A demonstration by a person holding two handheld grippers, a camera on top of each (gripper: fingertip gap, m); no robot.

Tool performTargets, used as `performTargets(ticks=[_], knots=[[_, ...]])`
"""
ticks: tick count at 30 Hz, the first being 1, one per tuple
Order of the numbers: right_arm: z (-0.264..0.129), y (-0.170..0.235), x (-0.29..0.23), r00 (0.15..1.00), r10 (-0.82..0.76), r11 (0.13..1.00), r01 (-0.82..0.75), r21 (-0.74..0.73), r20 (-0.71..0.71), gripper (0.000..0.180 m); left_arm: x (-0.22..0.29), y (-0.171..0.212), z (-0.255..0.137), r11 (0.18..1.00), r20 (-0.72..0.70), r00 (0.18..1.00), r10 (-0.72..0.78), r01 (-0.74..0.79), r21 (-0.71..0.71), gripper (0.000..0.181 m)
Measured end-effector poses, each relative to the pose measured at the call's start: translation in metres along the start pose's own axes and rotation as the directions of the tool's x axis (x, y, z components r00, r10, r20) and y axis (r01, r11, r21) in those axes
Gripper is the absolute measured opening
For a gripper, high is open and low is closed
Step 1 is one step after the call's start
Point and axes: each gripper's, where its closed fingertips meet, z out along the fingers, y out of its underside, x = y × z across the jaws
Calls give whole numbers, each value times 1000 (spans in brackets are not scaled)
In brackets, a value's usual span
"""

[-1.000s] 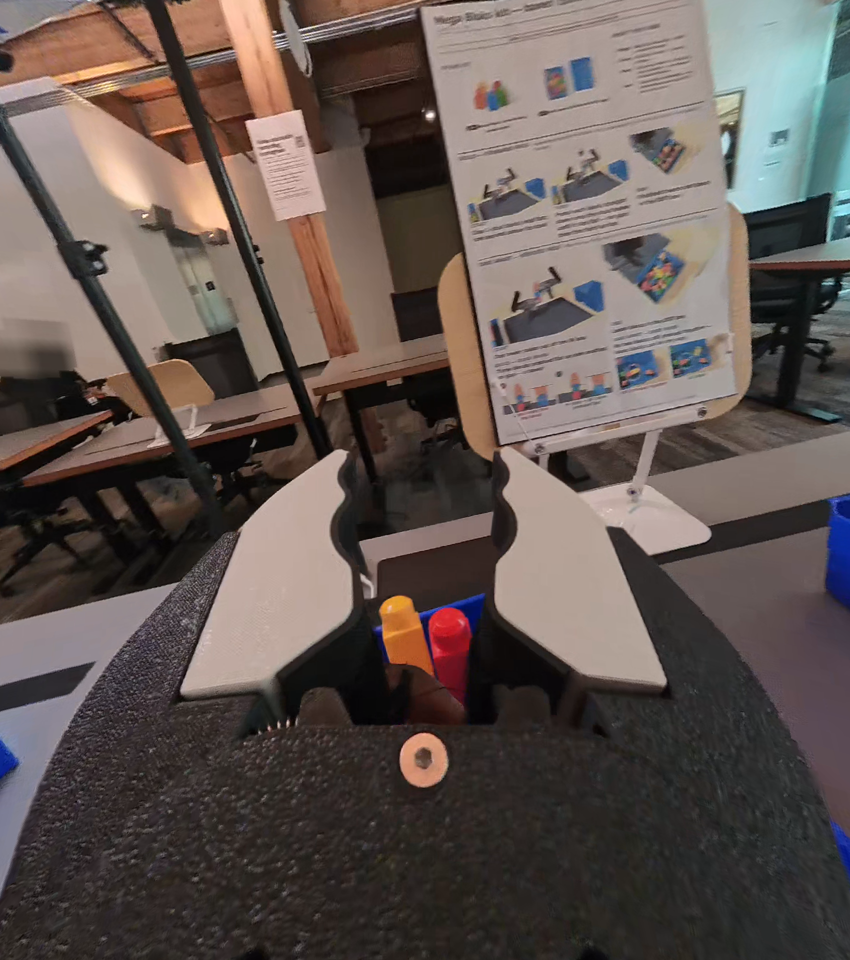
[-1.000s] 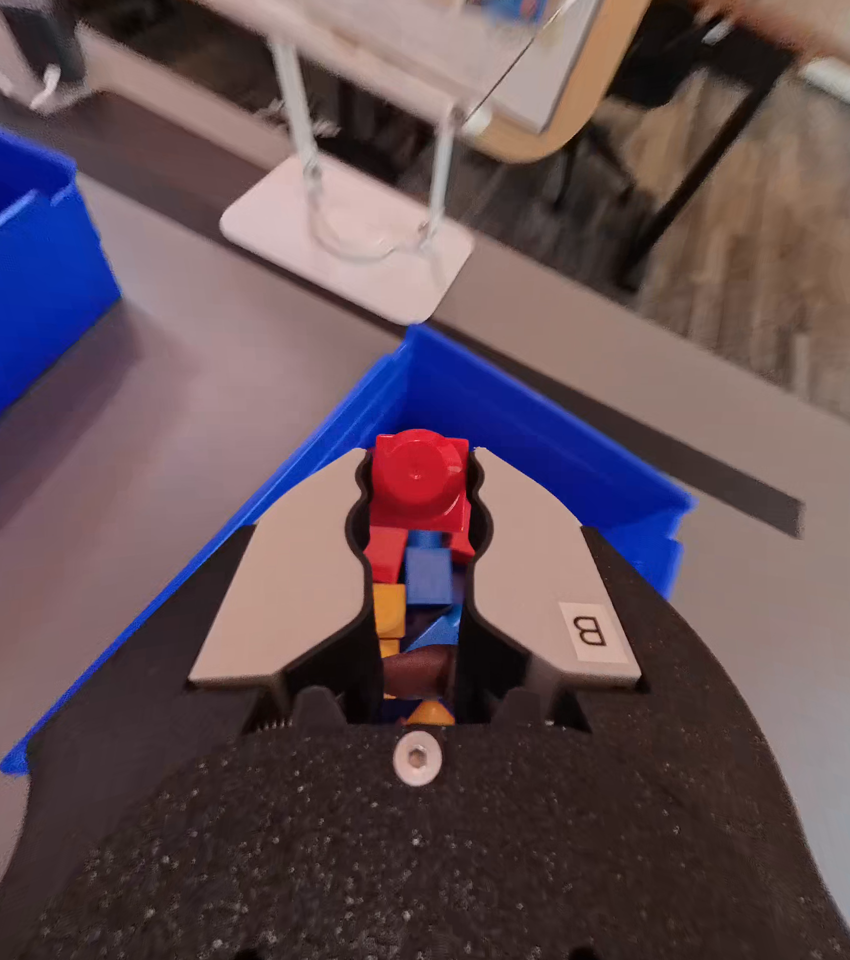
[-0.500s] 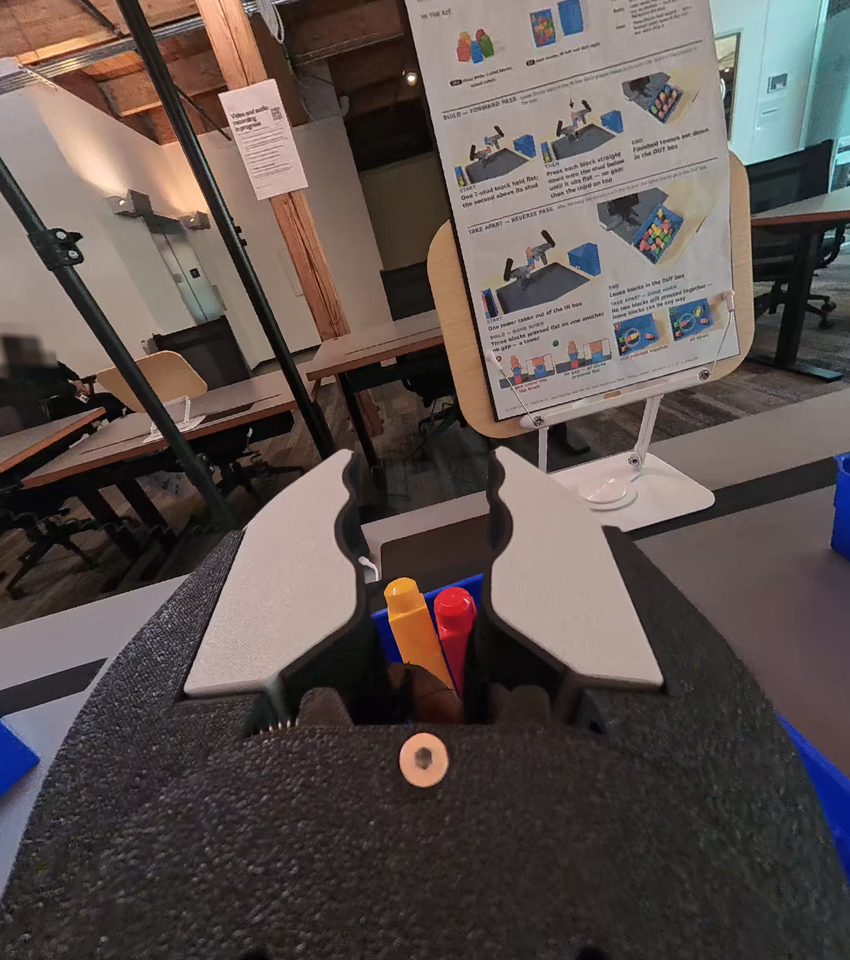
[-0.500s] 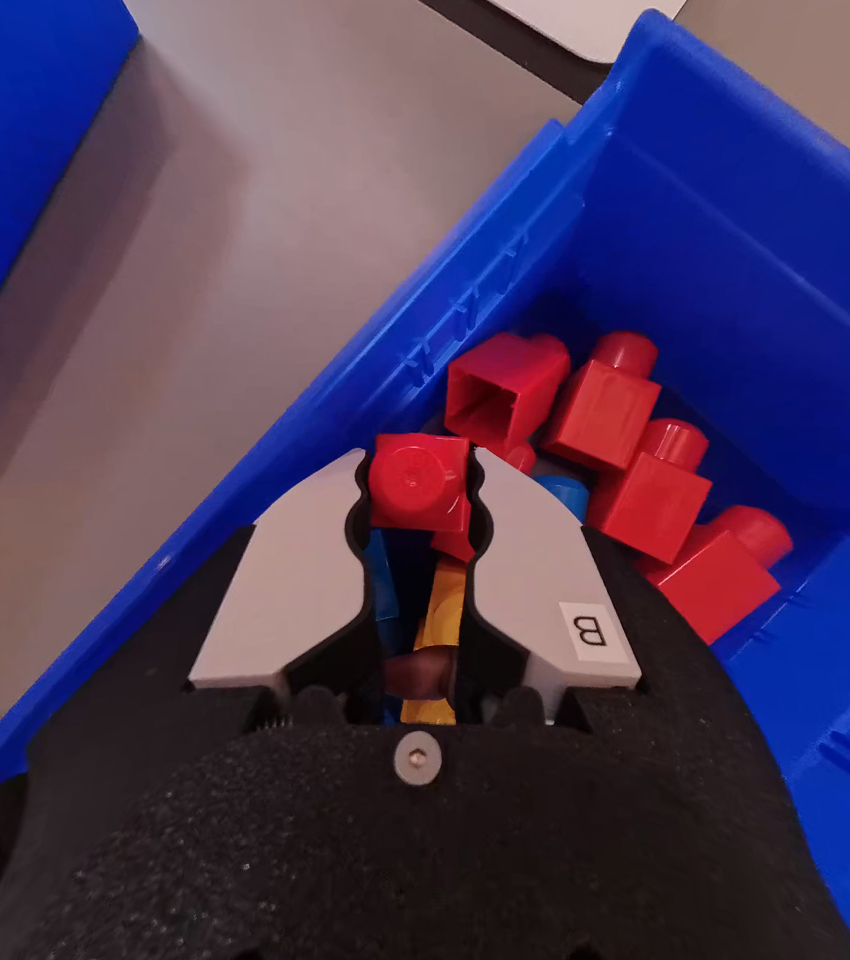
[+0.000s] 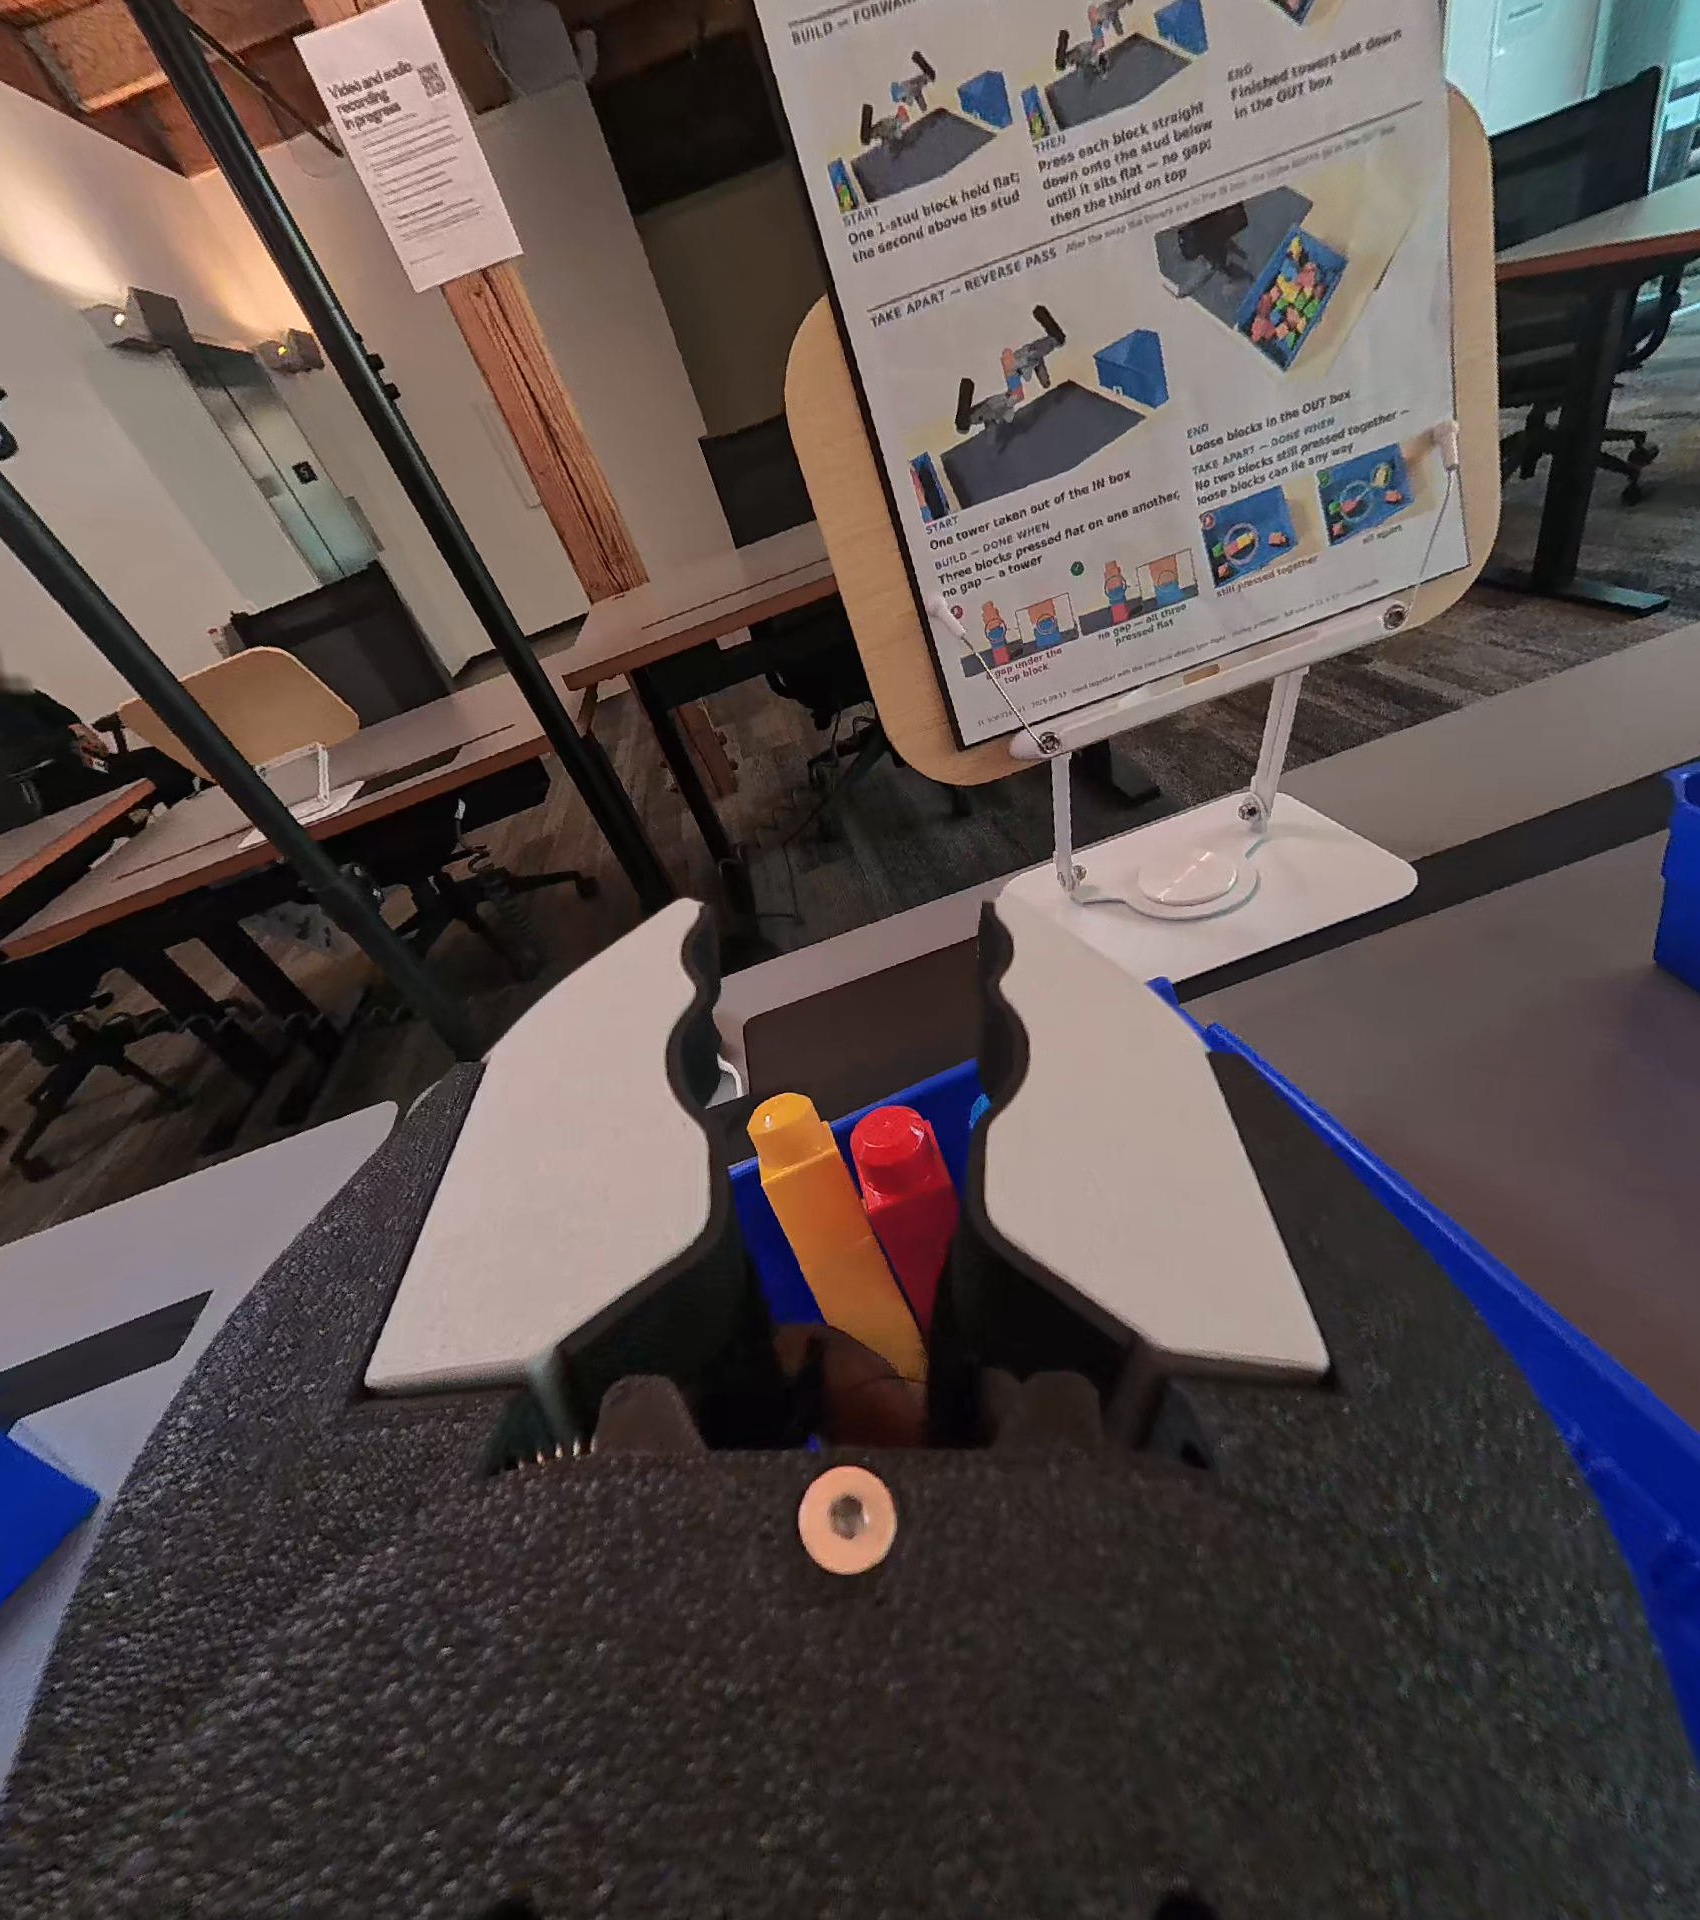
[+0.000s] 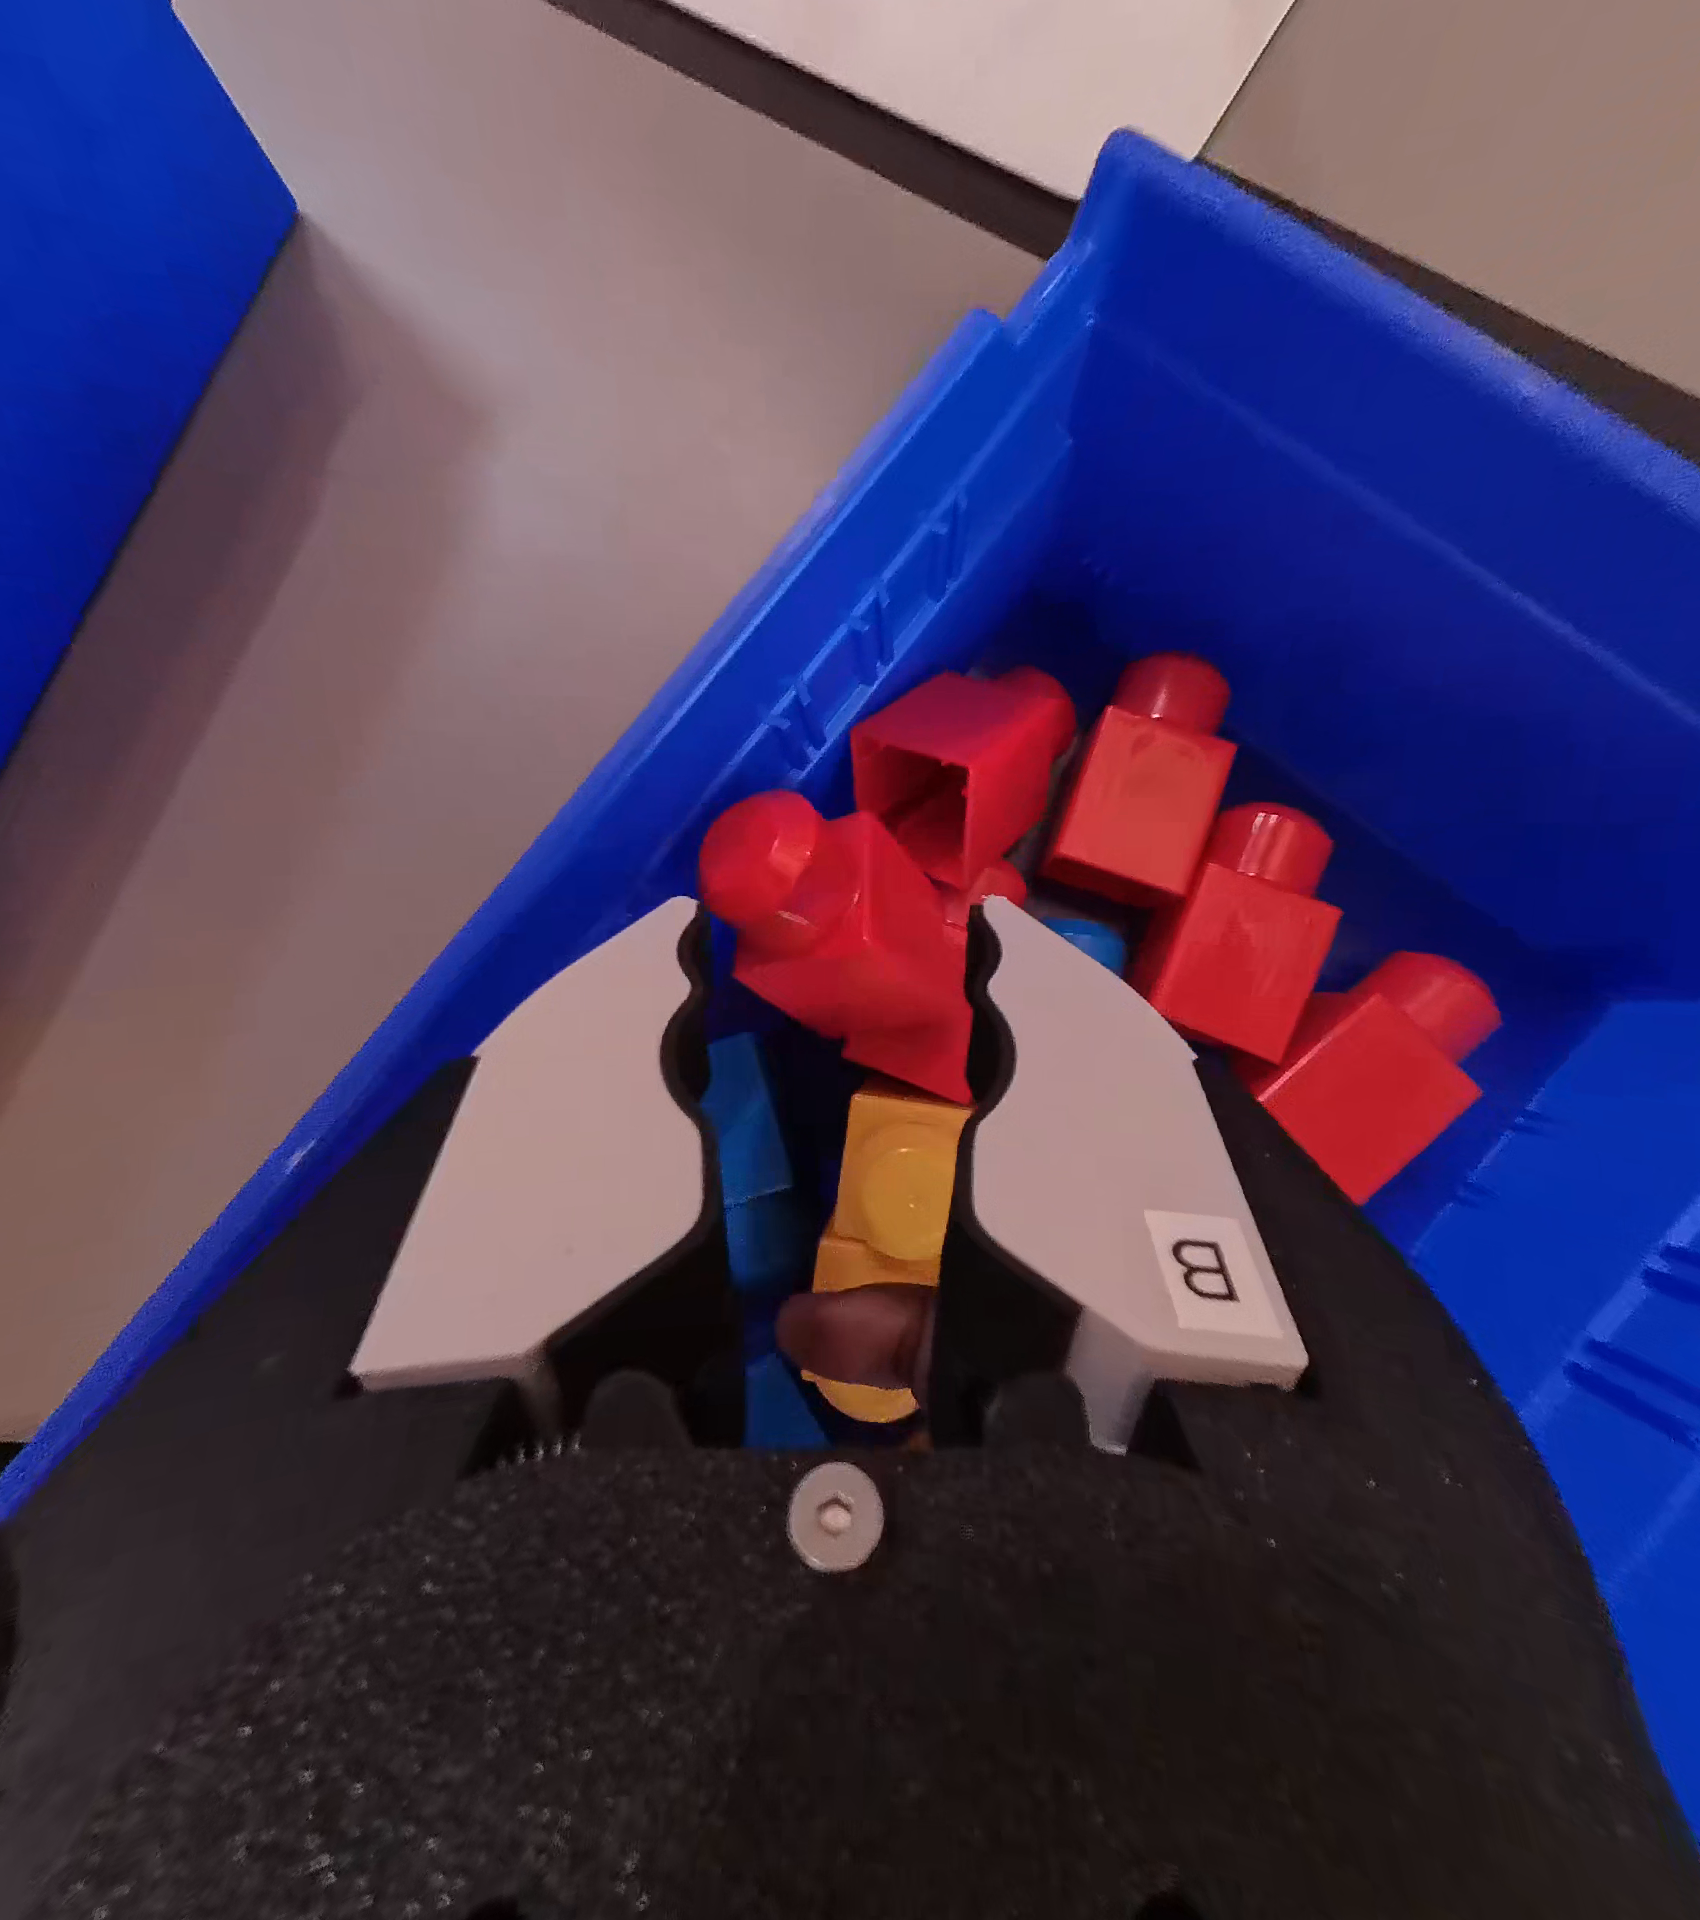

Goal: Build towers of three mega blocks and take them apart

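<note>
Blocks [image 6: 1189,821] in bin [image 6: 1448,499], second bin [image 6: 46,364] left, stand [image 6: 981,73] behind

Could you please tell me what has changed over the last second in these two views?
The right gripper swung down over the blue bin and opened, letting go of the red block, which now tips toward the other blocks. The left gripper stayed open above the yellow and red towers.

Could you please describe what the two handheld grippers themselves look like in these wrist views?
Both look alike: the left gripper and right gripper each have a black, grainy-textured body, two flat light-grey fingers with wavy black inner edges, and a round silver screw at the centre of the body. The right gripper's finger also carries a small white sticker with a black letter. No cables or sleeves show.
</note>
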Motion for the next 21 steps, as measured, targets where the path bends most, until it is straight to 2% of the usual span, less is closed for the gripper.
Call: performTargets(ticks=[4, 10, 15, 21], knots=[[-10, -1, 4, 1000, 0, 1000, 1, 23, -19, 45, 8, 10, 7, 999, -47, 999, 7, -9, -42, 50], [-34, -15, 10, 998, 5, 991, 3, 136, -59, 44, 28, 39, 29, 993, -152, 988, -8, -11, -122, 66], [-45, -20, 9, 996, -19, 986, 34, 166, -91, 44, 55, 81, 51, 956, -250, 966, 66, -134, -263, 62], [-43, -18, 8, 991, -64, 986, 80, 143, -114, 46, 66, 117, 75, 920, -229, 973, 40, -126, -371, 60]])
